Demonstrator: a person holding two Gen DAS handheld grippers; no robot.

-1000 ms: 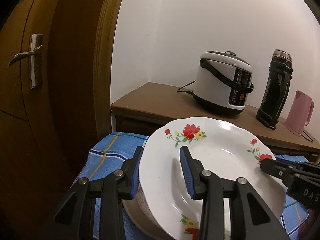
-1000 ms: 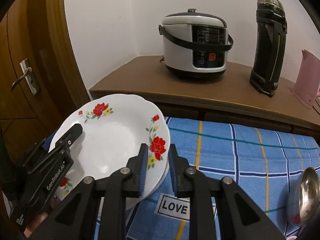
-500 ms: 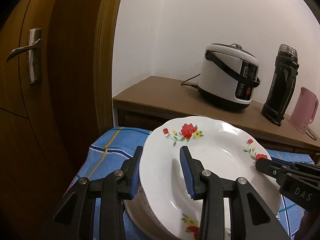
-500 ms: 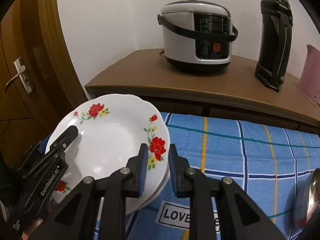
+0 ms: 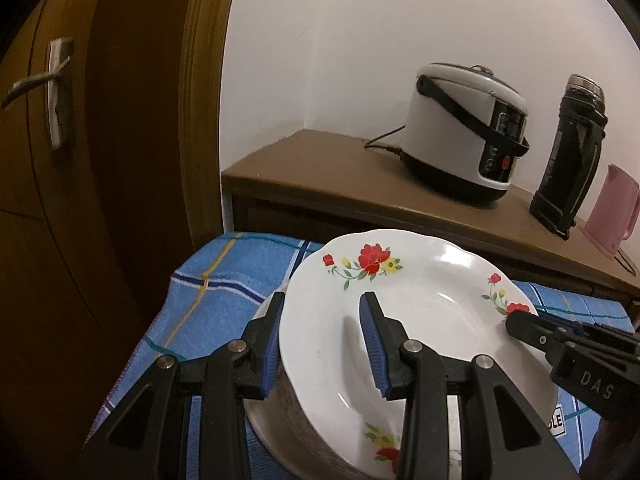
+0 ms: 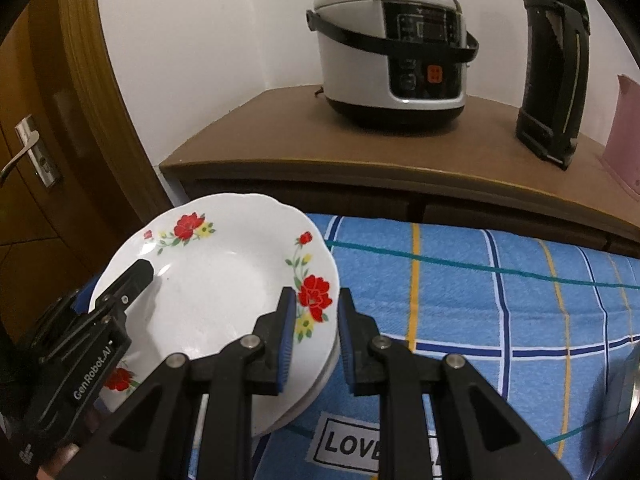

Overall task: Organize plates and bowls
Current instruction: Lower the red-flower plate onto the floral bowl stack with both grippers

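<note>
Rice cooker (image 6: 394,46), flask (image 6: 554,60), checked cloth (image 6: 500,300)

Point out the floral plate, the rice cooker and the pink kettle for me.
floral plate (image 6: 224,292), right wrist view, on its white centre.
rice cooker (image 6: 356,68), right wrist view, on its white side.
pink kettle (image 5: 612,212), left wrist view, on its body.

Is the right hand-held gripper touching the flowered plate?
Touching. The right wrist view shows the right hand-held gripper with its blue pads pressed on both sides of the flowered plate rim.

Worktop (image 6: 520,312) covered by a blue checked cloth (image 6: 460,280); a stack of flowered plates (image 6: 224,280) rests on it.
</note>
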